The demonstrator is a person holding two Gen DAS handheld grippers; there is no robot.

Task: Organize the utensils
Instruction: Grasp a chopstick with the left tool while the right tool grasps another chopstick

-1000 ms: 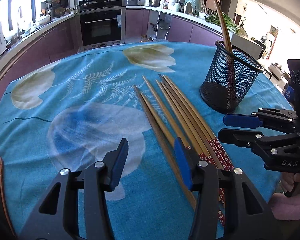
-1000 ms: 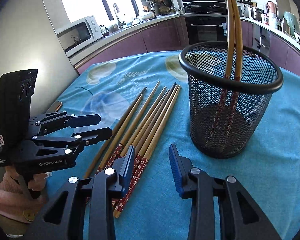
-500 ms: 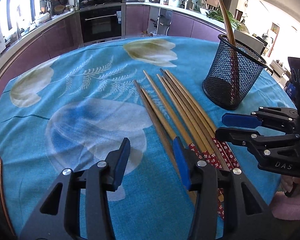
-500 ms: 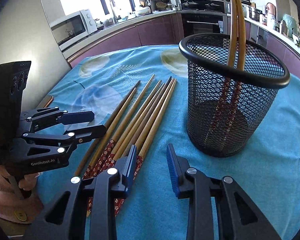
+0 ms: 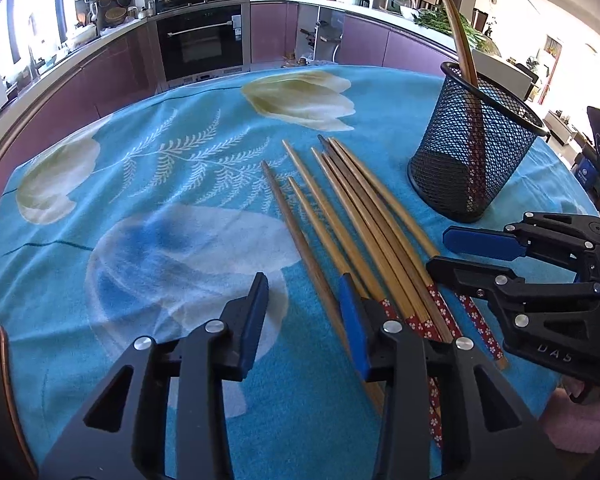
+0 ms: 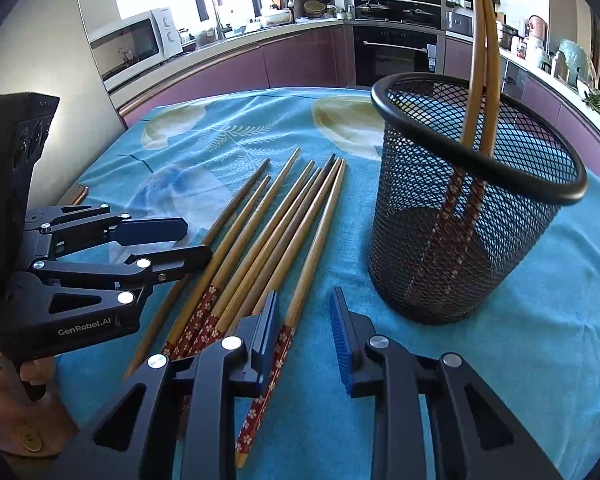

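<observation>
Fingers (image 6: 266, 320) of both grippers apart above chopsticks (image 6: 300, 220)

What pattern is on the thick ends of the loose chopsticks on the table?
Red with small white flowers on the wooden chopsticks; clearest in the right wrist view.

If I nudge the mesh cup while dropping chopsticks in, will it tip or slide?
The black mesh cup looks light, being open wire, so a bump would probably slide it on the blue tablecloth. It narrows toward its base, and the two chopsticks inside lean on one side of its rim and stick far above it, so it may tip that way. Lower the next ones in gently.
</observation>
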